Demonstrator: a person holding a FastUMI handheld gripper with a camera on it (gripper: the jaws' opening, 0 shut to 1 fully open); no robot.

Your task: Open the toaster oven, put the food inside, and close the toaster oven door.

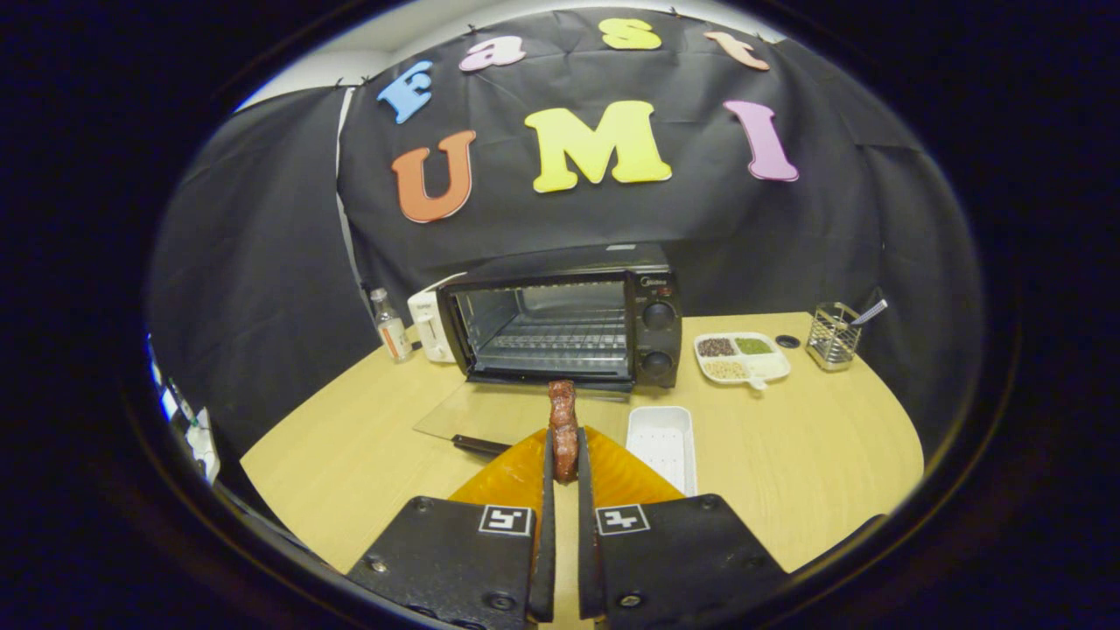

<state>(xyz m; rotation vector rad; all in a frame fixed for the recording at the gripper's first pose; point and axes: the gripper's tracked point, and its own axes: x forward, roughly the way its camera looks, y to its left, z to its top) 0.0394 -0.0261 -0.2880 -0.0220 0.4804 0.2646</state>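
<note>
Closest to us, the claw (564, 455) has its two fingers drawn nearly together, pinching a piece of reddish-brown food (563, 429) that stands upright between them and pokes out past the fingertips. We cannot tell what kind of food it is; it looks lumpy and glossy.

Just beyond the fingers, on the pale wooden counter (814, 446), we see an empty white tray (663, 442) a little to the right, and the lowered glass door (516, 411) of the toaster oven lying flat toward us, its dark handle (479, 445) at the near edge, left of the claw. Behind the door, the toaster oven (569, 319) stands open, its wire rack (560, 341) bare inside.

Left of the oven we see a white appliance (429, 328) and a small bottle (390, 328). To the right sit a divided dish of grains (742, 357), a small dark cap (787, 341), and a wire holder (831, 335) with a utensil in it.

We judge the door step done and the food on its way in. The grip is narrow and holds only the lower part of the food, so a tilt or jolt could let it slip onto the glass door. A low approach might knock the food against the door or the rack's front edge and push it loose.
</note>
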